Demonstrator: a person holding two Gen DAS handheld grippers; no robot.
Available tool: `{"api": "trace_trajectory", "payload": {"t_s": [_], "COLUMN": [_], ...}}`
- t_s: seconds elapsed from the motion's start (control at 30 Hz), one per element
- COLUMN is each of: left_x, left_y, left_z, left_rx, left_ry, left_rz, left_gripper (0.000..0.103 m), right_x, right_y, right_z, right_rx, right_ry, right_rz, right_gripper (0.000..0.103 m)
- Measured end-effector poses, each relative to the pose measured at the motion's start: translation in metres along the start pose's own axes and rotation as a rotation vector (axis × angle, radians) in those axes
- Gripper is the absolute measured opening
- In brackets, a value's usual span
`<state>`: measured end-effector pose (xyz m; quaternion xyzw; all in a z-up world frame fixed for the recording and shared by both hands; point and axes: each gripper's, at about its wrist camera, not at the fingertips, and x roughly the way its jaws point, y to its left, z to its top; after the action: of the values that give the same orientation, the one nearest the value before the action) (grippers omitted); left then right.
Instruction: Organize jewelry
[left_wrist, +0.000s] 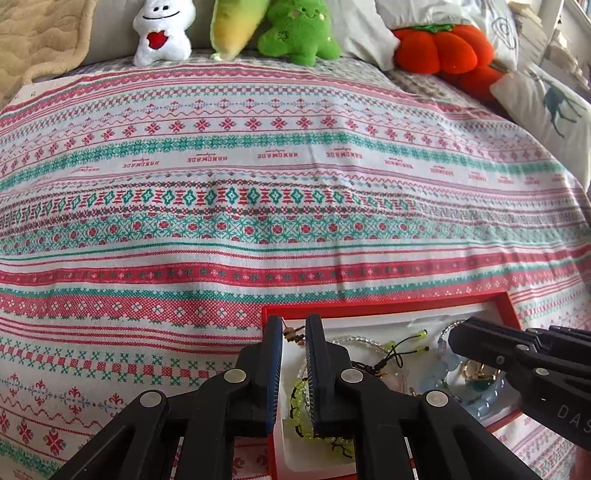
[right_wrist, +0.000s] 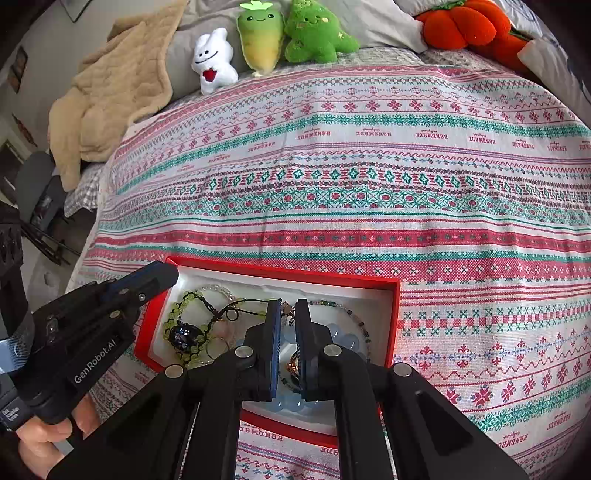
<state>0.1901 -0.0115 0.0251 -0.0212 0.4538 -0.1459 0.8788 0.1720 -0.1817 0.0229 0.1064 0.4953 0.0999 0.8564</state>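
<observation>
A red box with a white lining lies on the patterned cloth and holds jewelry. Inside are a yellow-green bead bracelet, a dark pendant, pale blue beads and a thin multicoloured bead strand. My left gripper hovers over the box's left end, and a small brown-gold earring spans the narrow gap at its tips. My right gripper is over the box's middle, pinching another small earring.
The red, green and white cloth covers the bed around the box. Plush toys line the far edge: white, yellow-green, green, orange. A beige blanket lies far left. A person's hand holds the left gripper.
</observation>
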Motion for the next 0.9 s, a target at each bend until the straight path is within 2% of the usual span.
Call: {"api": "trace_trajectory", "payload": {"t_s": [0.07, 0.2, 0.33, 0.37, 0.43, 0.57, 0.63, 0.7, 0.9], "left_x": [-0.002, -0.011, -0.023, -0.027, -0.033, -0.045, -0.05, -0.055, -0.071], "left_y": [-0.001, -0.007, -0.007, -0.007, -0.008, -0.012, -0.014, -0.013, -0.007], "left_z": [0.0, -0.002, -0.006, -0.007, -0.012, -0.025, -0.033, -0.04, -0.061], "left_rx": [0.002, 0.024, 0.02, 0.016, 0.015, 0.045, 0.063, 0.065, 0.04], "left_ry": [-0.001, -0.017, -0.009, -0.007, -0.004, 0.008, 0.021, 0.035, 0.069], "left_rz": [-0.001, 0.012, 0.005, 0.007, 0.018, 0.061, 0.083, 0.101, 0.124], "left_gripper": [0.014, 0.031, 0.032, 0.033, 0.045, 0.056, 0.071, 0.08, 0.1], "right_x": [-0.001, -0.007, -0.019, -0.023, -0.031, -0.049, -0.057, -0.066, -0.089], "right_y": [0.0, 0.001, 0.0, -0.001, -0.002, -0.004, -0.004, -0.003, 0.0], "right_z": [0.0, -0.001, -0.003, -0.004, -0.006, -0.016, -0.022, -0.028, -0.049], "right_rx": [0.006, 0.003, 0.002, 0.001, -0.002, -0.004, -0.012, -0.023, -0.068], "right_ry": [-0.003, -0.011, -0.025, -0.029, -0.036, -0.041, -0.043, -0.046, -0.06], "right_rz": [0.004, 0.011, 0.01, 0.01, 0.01, 0.019, 0.018, 0.016, -0.033], "right_gripper": [0.009, 0.01, 0.012, 0.014, 0.019, 0.033, 0.037, 0.04, 0.061]}}
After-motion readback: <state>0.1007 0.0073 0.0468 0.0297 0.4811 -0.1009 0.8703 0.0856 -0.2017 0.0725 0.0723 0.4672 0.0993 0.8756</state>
